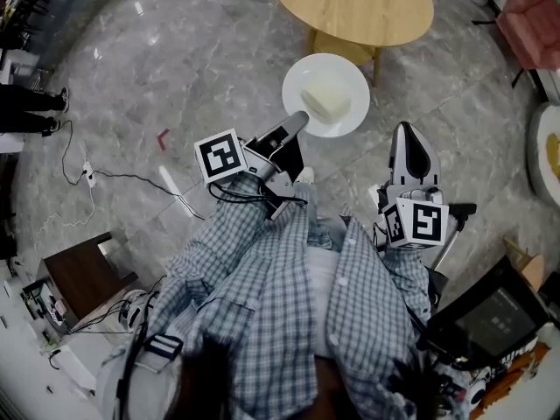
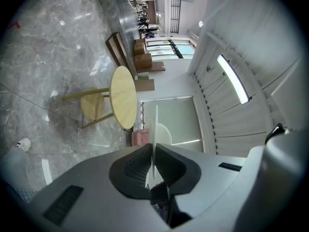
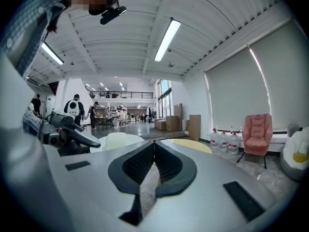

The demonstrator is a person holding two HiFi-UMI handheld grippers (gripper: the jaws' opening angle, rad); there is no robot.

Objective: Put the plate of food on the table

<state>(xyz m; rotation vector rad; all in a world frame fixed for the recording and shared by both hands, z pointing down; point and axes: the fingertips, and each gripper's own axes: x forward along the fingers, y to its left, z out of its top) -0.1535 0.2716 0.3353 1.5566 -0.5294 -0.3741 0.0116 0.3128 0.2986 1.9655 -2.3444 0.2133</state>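
Left gripper (image 1: 296, 122) pinches the rim of the plate (image 1: 343, 71), food (image 1: 326, 102) on it, in the air just short of the table (image 1: 350, 7), right gripper (image 1: 405, 131) jaws together and empty; best carried level over the table, then lowered flat

Bare wooden table top (image 1: 350, 3) just beyond the plate (image 1: 339, 73), open floor (image 1: 175, 51) to its left.

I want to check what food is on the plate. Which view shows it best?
The head view: the plate shows face-up with a pale block of food. The left gripper view shows it edge-on; the right gripper view, a low sliver.
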